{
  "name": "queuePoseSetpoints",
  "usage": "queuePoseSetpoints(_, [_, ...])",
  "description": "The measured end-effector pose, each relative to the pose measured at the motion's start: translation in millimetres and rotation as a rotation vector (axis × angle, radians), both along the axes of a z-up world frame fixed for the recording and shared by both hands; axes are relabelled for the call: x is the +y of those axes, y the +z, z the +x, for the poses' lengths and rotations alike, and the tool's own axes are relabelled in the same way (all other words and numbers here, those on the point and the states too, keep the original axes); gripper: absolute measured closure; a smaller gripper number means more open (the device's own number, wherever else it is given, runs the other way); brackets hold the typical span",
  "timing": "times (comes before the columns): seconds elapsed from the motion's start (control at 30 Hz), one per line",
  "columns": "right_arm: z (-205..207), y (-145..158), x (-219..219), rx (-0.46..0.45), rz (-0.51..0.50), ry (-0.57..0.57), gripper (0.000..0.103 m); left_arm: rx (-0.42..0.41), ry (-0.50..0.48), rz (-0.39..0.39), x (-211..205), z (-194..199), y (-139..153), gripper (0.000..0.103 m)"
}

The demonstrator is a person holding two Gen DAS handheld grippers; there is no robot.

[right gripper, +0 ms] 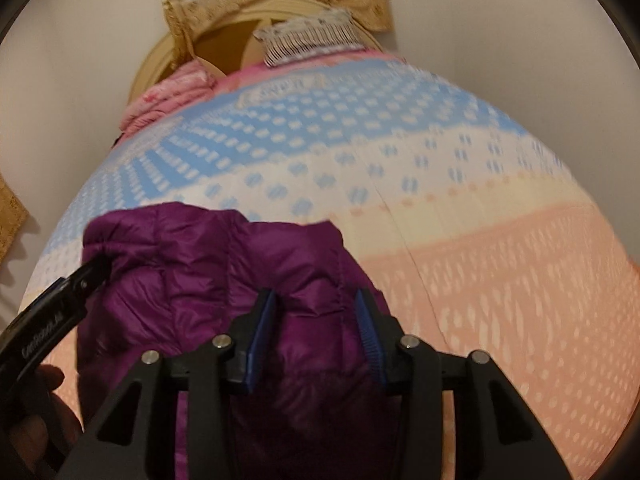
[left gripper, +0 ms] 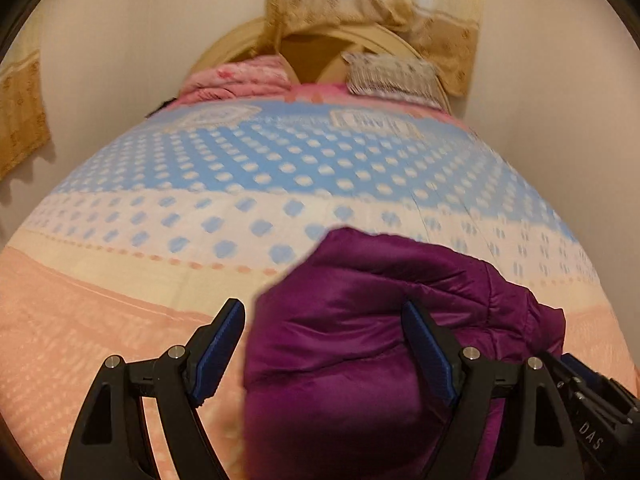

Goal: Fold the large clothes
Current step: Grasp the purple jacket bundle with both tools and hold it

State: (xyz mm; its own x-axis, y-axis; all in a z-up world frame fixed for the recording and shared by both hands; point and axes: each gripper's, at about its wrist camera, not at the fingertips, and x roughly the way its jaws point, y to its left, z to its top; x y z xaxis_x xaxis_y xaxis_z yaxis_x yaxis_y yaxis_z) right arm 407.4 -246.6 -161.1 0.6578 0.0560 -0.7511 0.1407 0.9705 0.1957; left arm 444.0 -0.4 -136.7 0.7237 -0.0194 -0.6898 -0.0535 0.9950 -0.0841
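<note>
A purple quilted jacket (left gripper: 360, 320) lies bunched on the bed near its front edge. My left gripper (left gripper: 322, 306) stands wide open over it. Its right finger (left gripper: 424, 344) rests against the fabric, while its left finger (left gripper: 224, 340) is clear of the jacket's edge. In the right wrist view a puffy fold of the jacket (right gripper: 200, 272) fills the gap of my right gripper (right gripper: 314, 296), and both blue pads press on it. The left gripper's black finger (right gripper: 86, 276) shows at the jacket's left corner, with a hand below it.
The bed sheet (left gripper: 280, 168) is blue with white dots, then cream, then peach toward me. At the headboard (left gripper: 232, 44) lie a pink blanket (left gripper: 240, 80) and a patterned pillow (left gripper: 392, 76). Curtains (left gripper: 380, 0) hang behind, and pale walls flank the bed.
</note>
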Motion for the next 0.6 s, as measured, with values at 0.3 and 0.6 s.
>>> queuePoseSetpoints(0.3, [-11.2,-20.8,-1.4,-0.018,0.016,-0.01,0.058,0.001,-0.035,0.075,-21.9,2.4,-28.8,0.01])
queuePoseSetpoints(0.6, [-10.3,-32.4,2.7,-0.039,-0.011,-0.007,0.058,0.019,-0.024,0.027,-14.4,5.0,-45.5,0.004])
